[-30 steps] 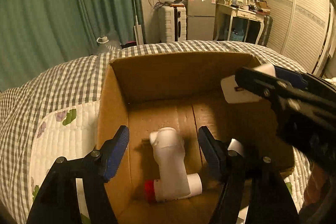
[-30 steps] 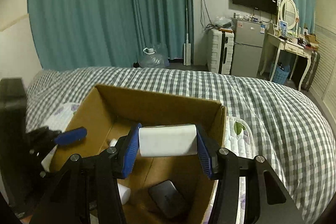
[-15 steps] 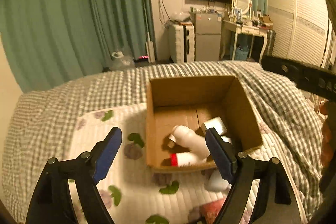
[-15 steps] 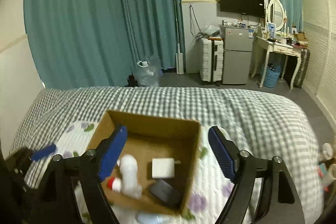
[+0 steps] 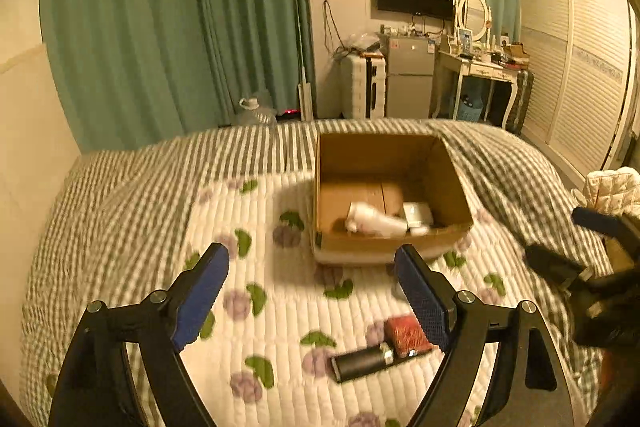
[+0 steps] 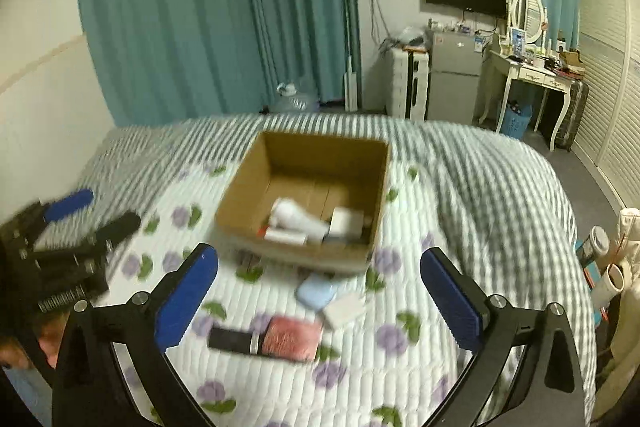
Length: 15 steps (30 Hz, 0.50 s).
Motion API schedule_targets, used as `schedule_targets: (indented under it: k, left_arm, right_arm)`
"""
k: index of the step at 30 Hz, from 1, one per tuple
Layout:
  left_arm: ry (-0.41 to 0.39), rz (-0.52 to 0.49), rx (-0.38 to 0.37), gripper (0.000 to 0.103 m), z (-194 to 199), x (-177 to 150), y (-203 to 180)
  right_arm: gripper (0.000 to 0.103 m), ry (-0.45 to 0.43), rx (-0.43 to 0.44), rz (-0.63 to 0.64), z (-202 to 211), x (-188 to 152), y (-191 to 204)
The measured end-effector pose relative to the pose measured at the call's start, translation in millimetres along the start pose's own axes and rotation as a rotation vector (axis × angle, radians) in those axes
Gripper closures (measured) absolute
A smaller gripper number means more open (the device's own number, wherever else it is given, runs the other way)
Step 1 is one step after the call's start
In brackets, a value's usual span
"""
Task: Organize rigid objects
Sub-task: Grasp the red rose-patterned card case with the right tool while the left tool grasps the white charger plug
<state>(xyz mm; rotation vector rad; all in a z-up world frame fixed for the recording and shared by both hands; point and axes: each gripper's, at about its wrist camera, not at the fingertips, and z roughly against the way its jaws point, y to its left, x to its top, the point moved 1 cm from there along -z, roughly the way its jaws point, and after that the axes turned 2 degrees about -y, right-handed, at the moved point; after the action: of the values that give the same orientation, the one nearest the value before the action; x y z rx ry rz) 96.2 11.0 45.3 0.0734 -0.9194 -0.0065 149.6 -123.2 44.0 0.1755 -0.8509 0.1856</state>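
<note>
Two wrist views above the bed [image 5: 280, 327], both toward one cardboard box [image 6: 256, 195].

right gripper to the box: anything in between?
Yes, in the right wrist view: a pale blue case and white block on the quilt, before the cardboard box.

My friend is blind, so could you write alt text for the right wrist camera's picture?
An open, empty tool hovers over a quilted bed, facing a cardboard box holding white bottles. In front of the box lie a black tube, red case, blue case and white block. The other tool shows at left.
</note>
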Motion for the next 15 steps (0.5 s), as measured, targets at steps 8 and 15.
schedule_targets:
  k: [8, 15]
  left_arm:
    - [0.104, 0.019, 0.039, 0.016, -51, -66, 15]
    - [0.132, 0.005, 0.058, 0.016, -86, -103, 17]
  right_arm:
    - [0.001, 0.171, -0.019, -0.018, -78, -83, 16]
    - [0.001, 0.277, -0.003, -0.048, -144, -118, 15]
